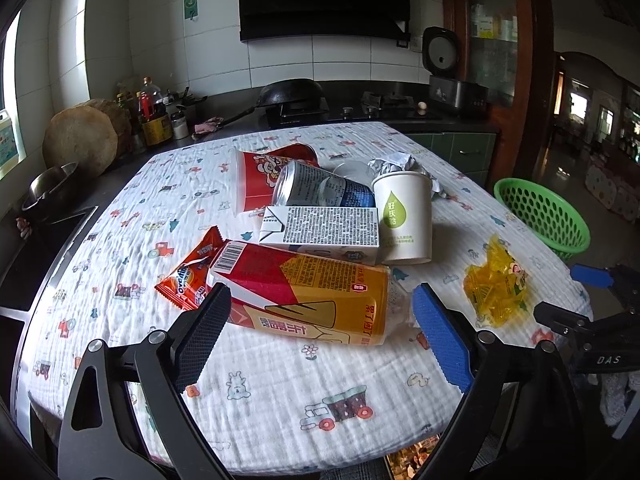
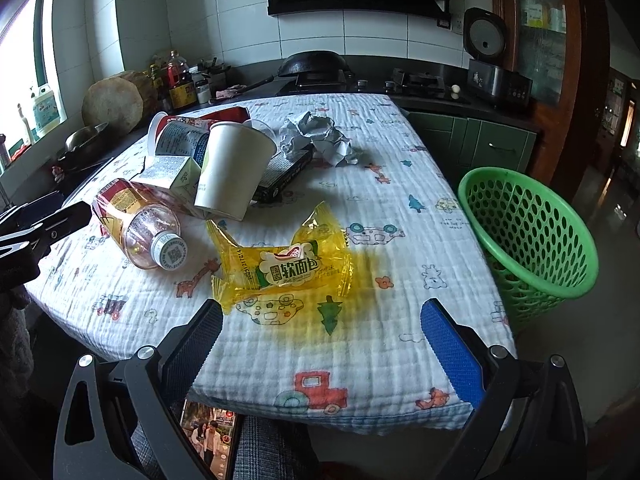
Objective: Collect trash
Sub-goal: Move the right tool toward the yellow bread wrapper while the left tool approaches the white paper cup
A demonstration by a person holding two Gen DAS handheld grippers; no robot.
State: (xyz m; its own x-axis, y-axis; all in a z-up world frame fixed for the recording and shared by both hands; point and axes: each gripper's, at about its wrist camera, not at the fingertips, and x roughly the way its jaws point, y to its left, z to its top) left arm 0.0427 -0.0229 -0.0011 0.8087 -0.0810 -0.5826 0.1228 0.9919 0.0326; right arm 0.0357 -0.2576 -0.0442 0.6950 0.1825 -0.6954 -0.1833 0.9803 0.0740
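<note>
The trash lies in a heap on the table's printed cloth (image 2: 380, 248): a plastic bottle (image 1: 320, 300) on its side with its cap toward the right, an orange snack wrapper (image 1: 188, 280) touching its left end, a white carton (image 1: 320, 232) behind it, a tin can (image 1: 316, 190) and a red cup (image 1: 260, 178) further back, a white paper cup (image 1: 404, 216) upright, and crumpled paper (image 2: 316, 136) beyond. A yellow bread wrapper (image 2: 280, 268) sits apart from the heap, nearer the table's right edge, with bare cloth all round it.

The left gripper (image 1: 320, 336) hovers with its fingers spread wide on either side of the bottle — not touching it. The right gripper (image 2: 320, 344) is likewise spread, low at the near edge, with the yellow wrapper just ahead.

A green basket (image 2: 532, 232) stands on the floor just off the table's right edge. Behind the table runs a dark kitchen counter with a wok (image 1: 292, 92) and a rice cooker (image 2: 492, 60).
</note>
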